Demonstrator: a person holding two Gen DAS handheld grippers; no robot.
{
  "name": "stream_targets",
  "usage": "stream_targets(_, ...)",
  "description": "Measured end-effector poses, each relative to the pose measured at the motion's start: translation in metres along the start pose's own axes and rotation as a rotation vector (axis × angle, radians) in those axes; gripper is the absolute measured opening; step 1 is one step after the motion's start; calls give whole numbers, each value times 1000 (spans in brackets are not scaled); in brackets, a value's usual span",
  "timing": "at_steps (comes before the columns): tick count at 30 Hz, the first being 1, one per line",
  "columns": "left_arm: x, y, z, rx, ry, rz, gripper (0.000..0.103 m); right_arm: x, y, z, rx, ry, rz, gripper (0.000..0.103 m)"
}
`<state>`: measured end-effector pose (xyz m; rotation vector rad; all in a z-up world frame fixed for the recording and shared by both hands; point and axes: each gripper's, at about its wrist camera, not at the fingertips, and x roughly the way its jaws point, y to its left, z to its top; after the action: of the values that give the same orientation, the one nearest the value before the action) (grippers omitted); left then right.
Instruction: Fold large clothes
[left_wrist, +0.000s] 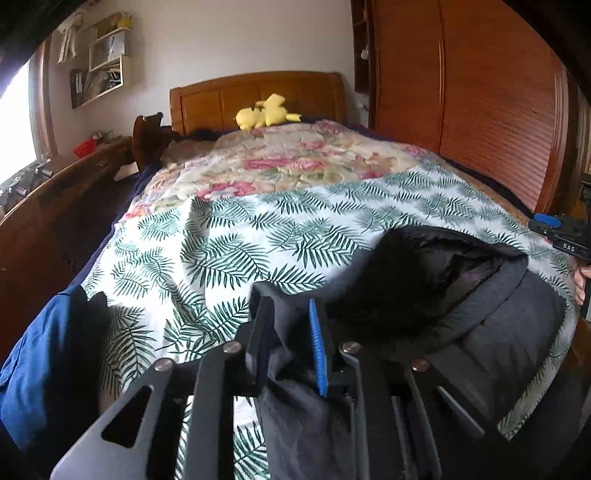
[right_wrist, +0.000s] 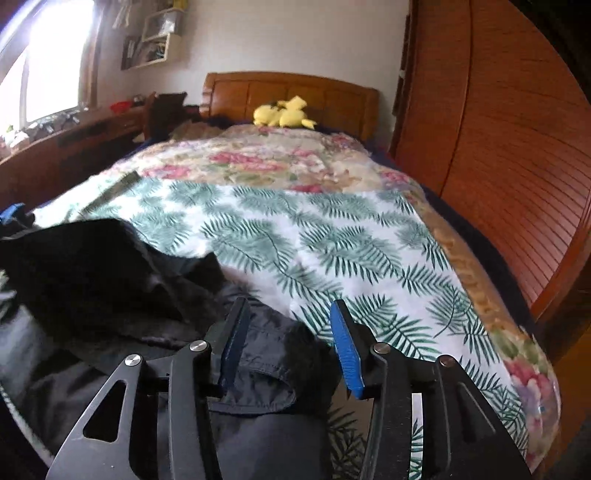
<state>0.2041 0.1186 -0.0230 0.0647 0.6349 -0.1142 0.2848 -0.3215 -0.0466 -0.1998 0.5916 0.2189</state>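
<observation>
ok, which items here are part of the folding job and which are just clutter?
In the job:
- dark jacket
- left gripper, jaws closed on jacket fabric
- right gripper, jaws open over the jacket edge

Lying about:
- yellow plush toy
- blue garment
- fern-print sheet
- floral quilt

Dark jacket (left_wrist: 509, 325): lower part cut off at bottom edge, both views. Blue garment (left_wrist: 44, 369) cropped at lower left of left view. Shelf contents (left_wrist: 99, 74), upper left, too small to identify. Right view's left side motion-blurred.
</observation>
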Motion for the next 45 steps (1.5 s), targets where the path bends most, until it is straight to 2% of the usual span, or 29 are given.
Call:
stream_targets(6,-20,-2,-9,-4,-42,-24,21,-27,35,14,-35,-54,96,53)
stream_targets(10,-21,-9,-18,-15,-54,-54,22,-31,67,17,-78,-59,164,56)
stream_targets(14,-13,-15,-30,-28,-57,-84,23,-12,101,14,-112,-4,234,57)
stream_targets(18,-4,-21,-42,-36,-55,-105,23,12,125,8,-139,45,262,58)
stream_targets(23,-1,-23,-58,-34,-57,-132,23,39,140,12,-143,81,296,58)
stream_targets(33,4,-16,-71,-27,-60,-155,24,91,171,20,-214,229,329,57)
stream_targets(34,4,-14,-72,-28,-61,-154,24,98,177,21,-232,248,329,54)
stream_targets(35,3,-11,-73,-30,-64,-152,24,101,181,21,-243,259,332,37)
stream_targets(36,3,-9,-73,-34,-64,-149,24,107,187,23,-266,276,340,6)
stream_targets(37,2,-6,-73,-38,-65,-145,24,111,191,24,-284,282,332,2)
stream_targets(45,-2,9,-74,-77,-79,-128,24,136,211,65,-328,208,262,0)
